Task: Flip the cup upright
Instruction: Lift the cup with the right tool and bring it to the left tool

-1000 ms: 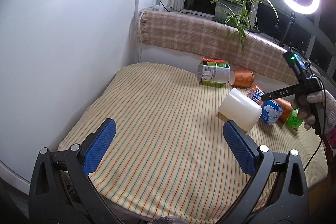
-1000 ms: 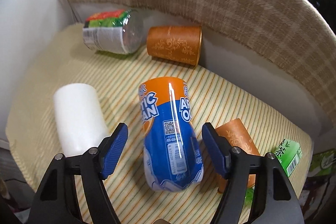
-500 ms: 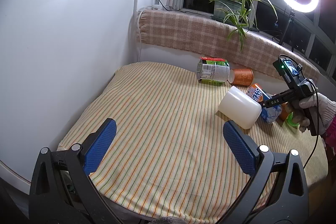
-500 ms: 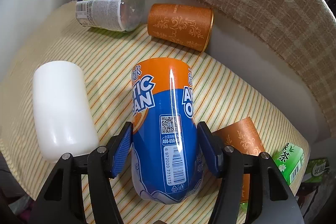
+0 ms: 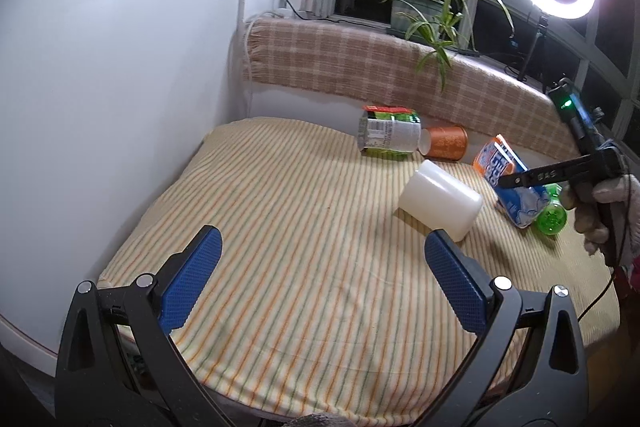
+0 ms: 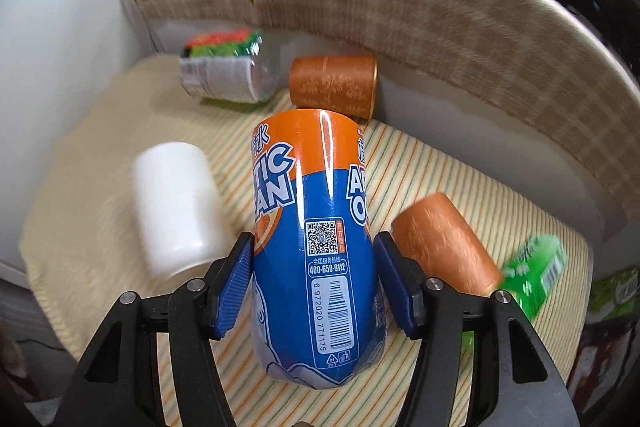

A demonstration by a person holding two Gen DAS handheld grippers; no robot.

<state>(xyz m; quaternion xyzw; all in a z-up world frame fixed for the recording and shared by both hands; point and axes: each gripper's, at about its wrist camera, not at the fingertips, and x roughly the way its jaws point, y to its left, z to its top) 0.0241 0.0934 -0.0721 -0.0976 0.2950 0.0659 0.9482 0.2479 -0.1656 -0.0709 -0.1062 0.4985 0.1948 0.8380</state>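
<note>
My right gripper (image 6: pixel 314 281) is shut on a blue and orange bottle-shaped cup (image 6: pixel 316 227) and holds it tilted, its far end raised off the striped cloth (image 6: pixel 420 163). In the left wrist view the same cup (image 5: pixel 506 179) sits in the right gripper (image 5: pixel 516 181) at the right. A white cup (image 6: pixel 174 207) lies on its side to its left; it also shows in the left wrist view (image 5: pixel 440 201). My left gripper (image 5: pixel 320 279) is open and empty above the near part of the cloth.
An orange cup (image 6: pixel 334 89) and a clear labelled bottle (image 6: pixel 228 71) lie on their sides at the back. Another orange cup (image 6: pixel 440 239) and a green bottle (image 6: pixel 536 271) lie at the right. A plaid-covered ledge (image 5: pixel 360 63) and a white wall (image 5: pixel 100 87) bound the surface.
My right gripper closed on the blue and orange cup and has tipped its far end up off the cloth. The left gripper has stayed still.
</note>
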